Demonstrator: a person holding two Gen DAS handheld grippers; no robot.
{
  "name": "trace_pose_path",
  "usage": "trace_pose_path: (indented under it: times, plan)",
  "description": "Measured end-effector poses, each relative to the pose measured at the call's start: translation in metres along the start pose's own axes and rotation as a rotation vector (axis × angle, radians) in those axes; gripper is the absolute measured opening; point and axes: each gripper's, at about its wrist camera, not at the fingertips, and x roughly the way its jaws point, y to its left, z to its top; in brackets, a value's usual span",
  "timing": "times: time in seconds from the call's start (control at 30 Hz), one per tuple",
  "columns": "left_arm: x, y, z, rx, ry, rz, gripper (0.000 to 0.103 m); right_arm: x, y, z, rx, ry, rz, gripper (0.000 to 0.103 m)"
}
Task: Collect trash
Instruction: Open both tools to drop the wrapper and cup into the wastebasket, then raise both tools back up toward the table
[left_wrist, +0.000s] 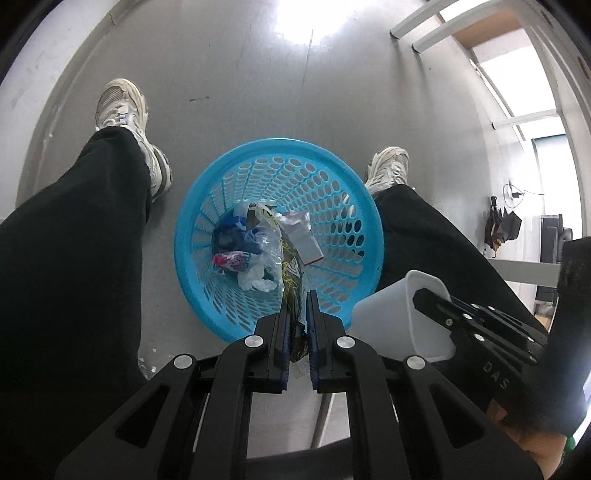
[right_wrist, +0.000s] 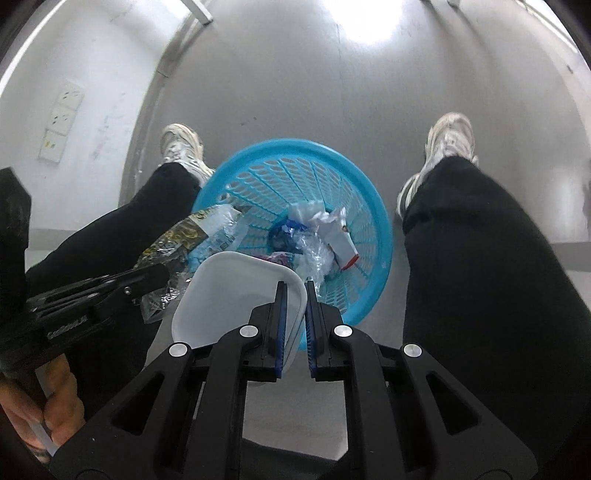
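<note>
A blue perforated waste basket stands on the grey floor between the person's feet, with several wrappers and plastic scraps in it. It also shows in the right wrist view. My left gripper is shut on a yellow-and-black snack wrapper and holds it over the basket's near rim. The wrapper also shows in the right wrist view. My right gripper is shut on the rim of a white plastic tub, held above the basket's near edge. The tub also shows in the left wrist view.
The person's legs in black trousers and white sneakers flank the basket on both sides. A white wall with sockets is at the left. White furniture legs stand at the far right.
</note>
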Motion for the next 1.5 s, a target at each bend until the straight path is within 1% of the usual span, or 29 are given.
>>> trace_pose_path:
  times: [0.07, 0.23, 0.4, 0.43, 0.47, 0.5, 0.53, 0.57, 0.63, 0.8, 0.93, 1.03, 1.13, 1.2, 1.23, 1.3, 1.4, 1.47, 1.5]
  plan:
    - [0.008, 0.002, 0.005, -0.010, 0.011, -0.003, 0.007, 0.012, -0.006, 0.006, 0.024, 0.024, -0.008, 0.008]
    - [0.021, 0.004, 0.011, -0.010, 0.030, 0.009, 0.007, 0.031, -0.009, 0.014, 0.014, 0.040, -0.057, 0.008]
    - [0.021, 0.003, 0.012, -0.013, 0.034, 0.006, 0.007, 0.041, -0.015, 0.018, 0.028, 0.056, -0.054, 0.008]
    - [0.020, 0.004, 0.012, -0.017, 0.032, -0.002, 0.008, 0.042, -0.016, 0.019, 0.034, 0.060, -0.052, 0.009]
    - [0.020, 0.005, 0.013, -0.023, 0.029, -0.009, 0.013, 0.043, -0.018, 0.019, 0.043, 0.060, -0.049, 0.011]
    - [0.019, 0.005, 0.013, -0.028, 0.024, -0.015, 0.016, 0.044, -0.020, 0.020, 0.049, 0.059, -0.044, 0.013]
    - [0.018, 0.006, 0.014, -0.034, 0.018, -0.018, 0.022, 0.043, -0.021, 0.020, 0.055, 0.057, -0.037, 0.014]
    - [0.017, 0.007, 0.014, -0.042, 0.013, -0.017, 0.030, 0.043, -0.022, 0.020, 0.059, 0.053, -0.032, 0.014]
    - [0.015, 0.009, 0.014, -0.055, 0.004, -0.005, 0.037, 0.042, -0.022, 0.020, 0.058, 0.048, -0.028, 0.020]
    - [0.012, 0.008, 0.014, -0.041, -0.006, 0.021, 0.039, 0.040, -0.017, 0.019, 0.039, 0.041, -0.048, 0.023]
    - [0.005, 0.006, 0.011, -0.018, -0.027, 0.044, 0.043, 0.030, -0.010, 0.016, 0.004, 0.021, -0.070, 0.028]
    - [-0.001, 0.004, 0.006, -0.002, -0.041, 0.063, 0.043, 0.019, -0.004, 0.011, -0.021, -0.005, -0.081, 0.032]
    - [-0.008, -0.001, 0.001, 0.023, -0.059, 0.076, 0.043, 0.006, 0.000, 0.003, -0.028, -0.021, -0.072, 0.032]
    - [-0.014, -0.005, -0.004, 0.044, -0.067, 0.076, 0.044, -0.005, 0.004, -0.004, -0.042, -0.031, -0.070, 0.033]
    - [-0.017, -0.007, -0.008, 0.055, -0.071, 0.075, 0.047, -0.013, 0.009, -0.009, -0.061, -0.042, -0.066, 0.034]
    - [-0.024, -0.012, -0.016, 0.077, -0.086, 0.085, 0.049, -0.025, 0.015, -0.018, -0.098, -0.065, -0.067, 0.041]
    - [-0.036, -0.018, -0.027, 0.104, -0.110, 0.091, 0.050, -0.045, 0.027, -0.033, -0.149, -0.107, -0.077, 0.043]
    - [-0.043, -0.022, -0.034, 0.127, -0.121, 0.107, 0.055, -0.056, 0.030, -0.043, -0.169, -0.131, -0.076, 0.045]
    - [-0.046, -0.024, -0.036, 0.141, -0.126, 0.118, 0.056, -0.063, 0.031, -0.046, -0.176, -0.152, -0.082, 0.045]
